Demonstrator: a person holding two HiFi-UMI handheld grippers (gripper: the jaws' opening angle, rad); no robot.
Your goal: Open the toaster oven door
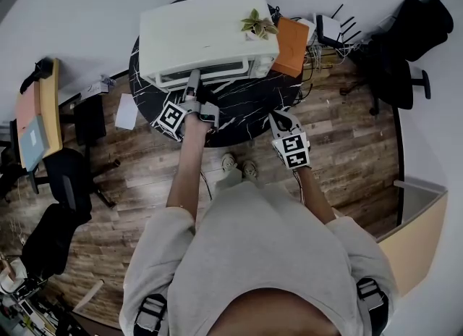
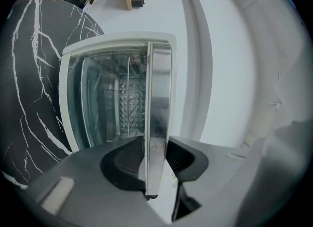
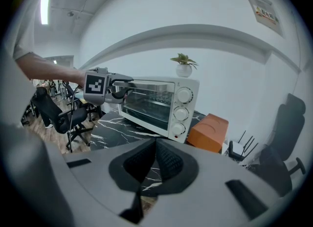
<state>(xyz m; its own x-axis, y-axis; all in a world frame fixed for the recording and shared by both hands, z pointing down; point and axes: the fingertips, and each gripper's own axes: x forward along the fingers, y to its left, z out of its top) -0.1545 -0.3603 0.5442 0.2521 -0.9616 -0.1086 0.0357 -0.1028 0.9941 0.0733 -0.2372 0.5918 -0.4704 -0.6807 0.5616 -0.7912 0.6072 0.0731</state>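
- Jaws of the right hand-held gripper (image 3: 155, 165) are pressed together on nothing. It hangs by the near edge of the tabletop (image 1: 246, 106), tilted down and well apart from the oven front.
- The left hand-held gripper (image 2: 157, 158) is the one at the task's thing. It reaches out about level and pinches the handle (image 2: 159, 99), with one pad against each side of the bar.
- The handle's long axis runs along the top edge of the door (image 2: 105, 99), across the oven front. The left jaws straddle it crosswise, one above and one below.
- The door sits closed against the toaster oven (image 1: 206, 34), which stands toward the far side of the tabletop, straight ahead of the left hand-held gripper.
- The hinge looks to be along the door's bottom edge, so the pull would likely go back toward the person and downward.
- Counted: two hand-held grippers, one toaster oven, one door, one handle and three knobs (image 3: 183, 112) in a column beside the door.
- Farther off are one potted plant (image 1: 257, 24) on the oven's top and one orange box (image 1: 292, 46) just beside its knob end.
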